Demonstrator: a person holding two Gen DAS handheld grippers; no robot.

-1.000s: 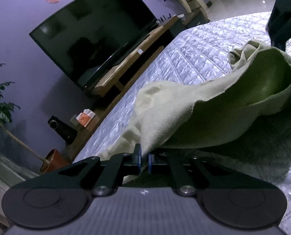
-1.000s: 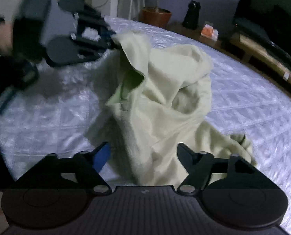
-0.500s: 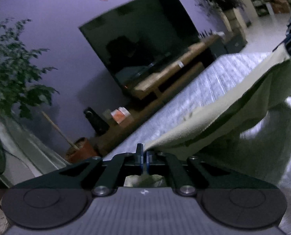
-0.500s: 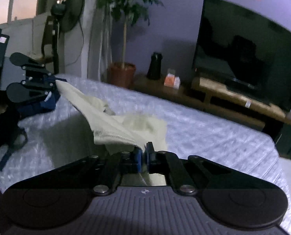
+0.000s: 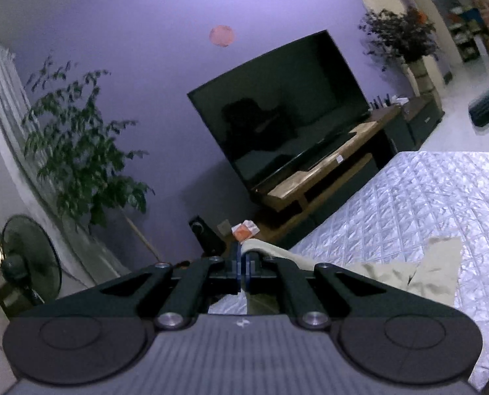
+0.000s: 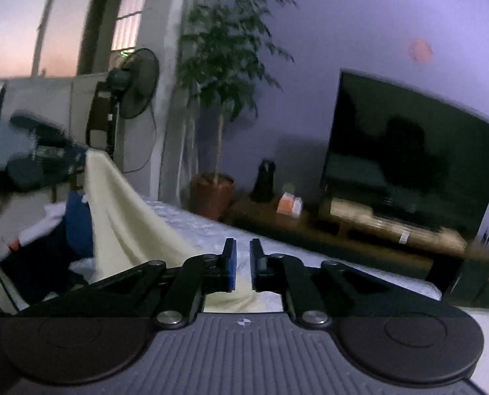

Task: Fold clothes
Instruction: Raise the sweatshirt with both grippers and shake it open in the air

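Observation:
A pale yellow-green garment [image 5: 425, 270] hangs partly lifted above the quilted bed [image 5: 425, 197]. My left gripper [image 5: 242, 263] is shut on one edge of it, and the cloth trails off to the right under the finger. In the right wrist view the garment [image 6: 119, 217] slopes down from the blurred left gripper [image 6: 76, 158] to beneath my right gripper [image 6: 241, 263]. The right jaws are opening, with a clear gap between the pads. Cloth shows only low in that gap, and the pads do not press on it.
A large dark TV [image 5: 283, 131] stands on a wooden bench [image 5: 326, 171] beyond the bed's far edge. A potted tree [image 6: 218, 65], a standing fan [image 6: 132, 82] and a black speaker [image 6: 265, 181] line the wall. A person's blue sleeve [image 6: 76, 223] is behind the cloth.
Both grippers have risen and the garment has come up off the bed, stretched between them. The right gripper closed on the cloth half a second ago; its pads now stand apart.

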